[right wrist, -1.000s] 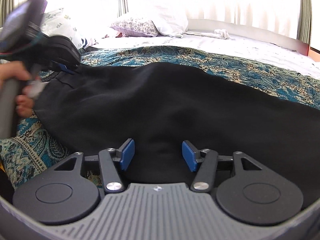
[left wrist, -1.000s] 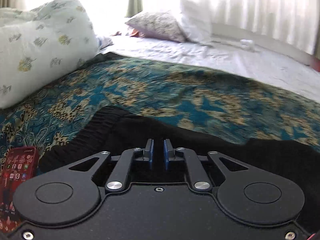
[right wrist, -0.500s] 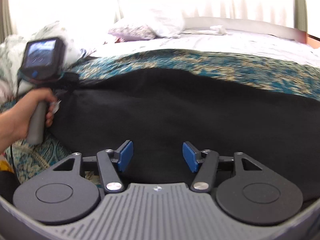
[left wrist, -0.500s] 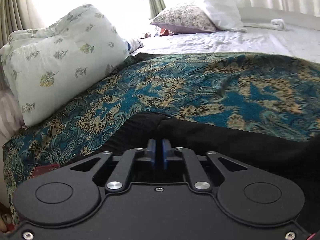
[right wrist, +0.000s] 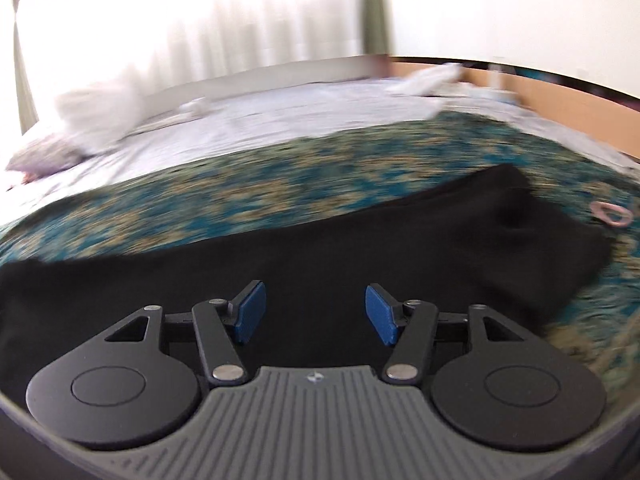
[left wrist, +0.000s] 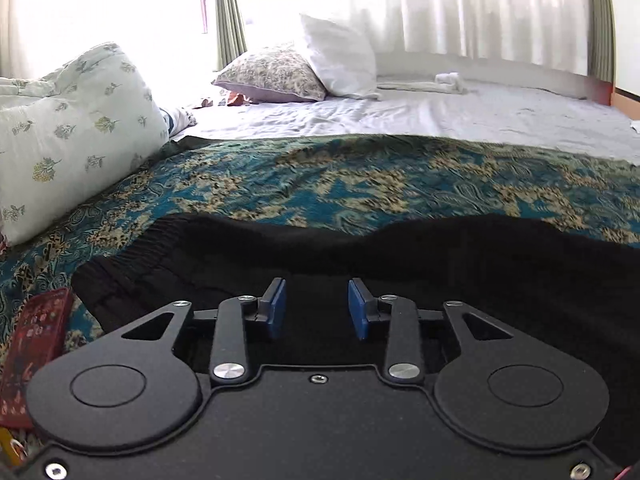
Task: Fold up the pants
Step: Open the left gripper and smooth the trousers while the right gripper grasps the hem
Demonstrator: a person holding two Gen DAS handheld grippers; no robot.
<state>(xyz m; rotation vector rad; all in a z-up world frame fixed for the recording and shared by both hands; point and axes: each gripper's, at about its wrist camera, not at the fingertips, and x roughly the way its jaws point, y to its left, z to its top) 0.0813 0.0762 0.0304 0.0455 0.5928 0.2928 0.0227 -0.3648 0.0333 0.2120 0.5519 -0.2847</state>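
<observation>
Left wrist view: the black pants [left wrist: 400, 264] lie spread across the teal patterned bedspread [left wrist: 360, 176]. A floral pillow [left wrist: 72, 128] rests at the bedspread's left edge. Left gripper [left wrist: 317, 308] and right gripper [right wrist: 312, 312] hang over the pants, jaws apart, holding nothing.

The pants [left wrist: 440, 272] are soft black cloth, not shiny, with a bumpy ribbed band at the waist. They lie on a woven cloth blanket [left wrist: 360, 188] in blue and gold. The sheet [left wrist: 440, 116] is thin pale cloth with small wrinkles. The quilt [left wrist: 72, 132] looks puffy and soft. The left gripper [left wrist: 316, 308] has dull black plastic arms, shiny metal pins and 2 smooth blue pads [left wrist: 276, 308]. The phone [left wrist: 36, 352] looks glossy.
</observation>
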